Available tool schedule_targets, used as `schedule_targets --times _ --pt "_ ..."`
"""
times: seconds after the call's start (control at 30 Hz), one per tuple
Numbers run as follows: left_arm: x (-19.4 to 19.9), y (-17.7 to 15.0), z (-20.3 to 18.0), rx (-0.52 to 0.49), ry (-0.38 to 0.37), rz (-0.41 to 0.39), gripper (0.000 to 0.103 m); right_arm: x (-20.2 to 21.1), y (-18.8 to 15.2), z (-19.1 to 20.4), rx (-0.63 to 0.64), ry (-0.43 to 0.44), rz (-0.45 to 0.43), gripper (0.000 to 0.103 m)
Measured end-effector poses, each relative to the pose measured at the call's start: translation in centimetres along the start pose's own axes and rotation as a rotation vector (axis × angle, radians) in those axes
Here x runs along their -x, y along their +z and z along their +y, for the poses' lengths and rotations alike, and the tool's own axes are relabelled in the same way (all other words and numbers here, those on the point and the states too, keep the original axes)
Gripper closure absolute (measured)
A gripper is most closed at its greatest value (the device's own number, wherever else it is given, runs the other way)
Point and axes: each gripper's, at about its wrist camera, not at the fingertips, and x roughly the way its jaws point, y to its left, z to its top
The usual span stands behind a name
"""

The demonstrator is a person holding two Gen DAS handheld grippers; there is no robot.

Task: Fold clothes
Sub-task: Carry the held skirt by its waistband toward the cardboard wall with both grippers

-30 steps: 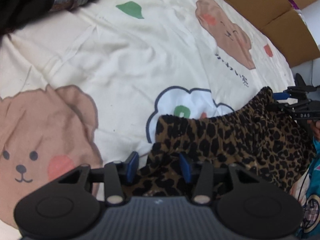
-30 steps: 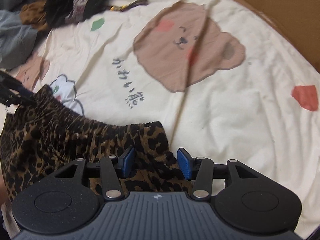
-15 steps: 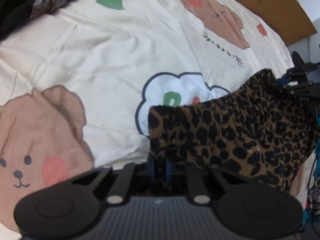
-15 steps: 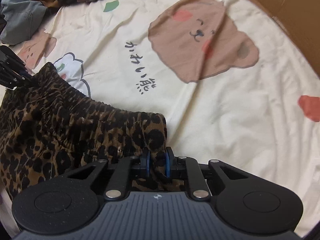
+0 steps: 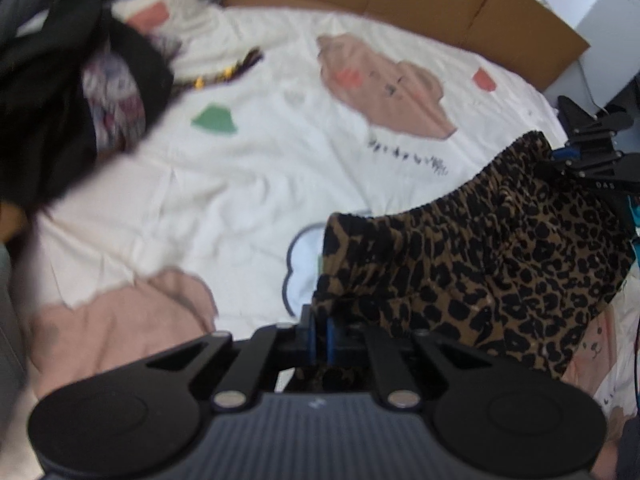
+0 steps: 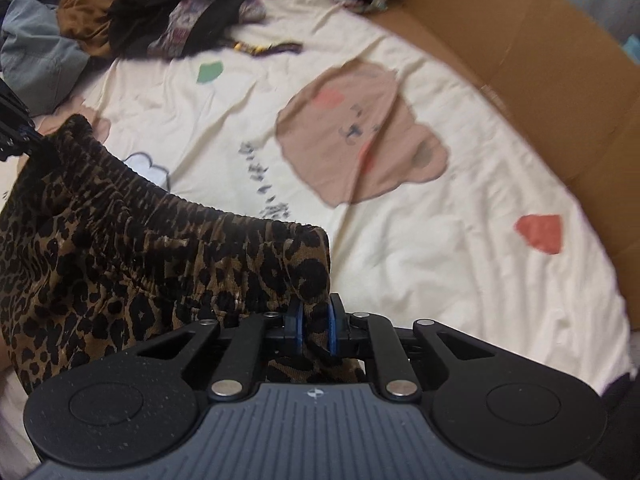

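Right wrist: both grippers' fingers (image 6: 298,326) clamp leopard garment (image 6: 120,248) — over bear-print sheet (image 6: 440,280), cardboard (image 6: 540,80) beyond.

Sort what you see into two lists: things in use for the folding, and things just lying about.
In use:
leopard-print garment
left gripper
right gripper

Lying about:
pile of dark clothes
cardboard box
bear-print sheet
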Motion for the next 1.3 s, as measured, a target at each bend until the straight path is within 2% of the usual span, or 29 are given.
schedule_targets --times 0.27,0.5,0.77,0.97,1.3 --pt "1.5 4.3 0.2 -0.023 0.041 -0.078 0.098 2.3 1.6 -1.1 -0.046 -0.069 -0.067 0.093" --pt "0.5 9.6 0.7 -0.060 0.082 -0.121 0.098 1.7 4.6 -3.7 -0.089 -0.123 -0.093 0.093" --pt "-2.5 16.3 1.3 -0.070 0.109 -0.148 0.098 -0.9 7.9 -7.9 -0.151 -0.196 -0.096 0.093" --pt "-6.0 20.6 1.3 -0.083 0.122 -0.136 0.098 -3.2 9.3 -10.7 -0.182 -0.229 -0.065 0.093" --pt "-11.1 24.7 1.4 -0.078 0.158 -0.103 0.098 -7.0 11.5 -14.8 -0.175 -0.234 -0.005 0.093"
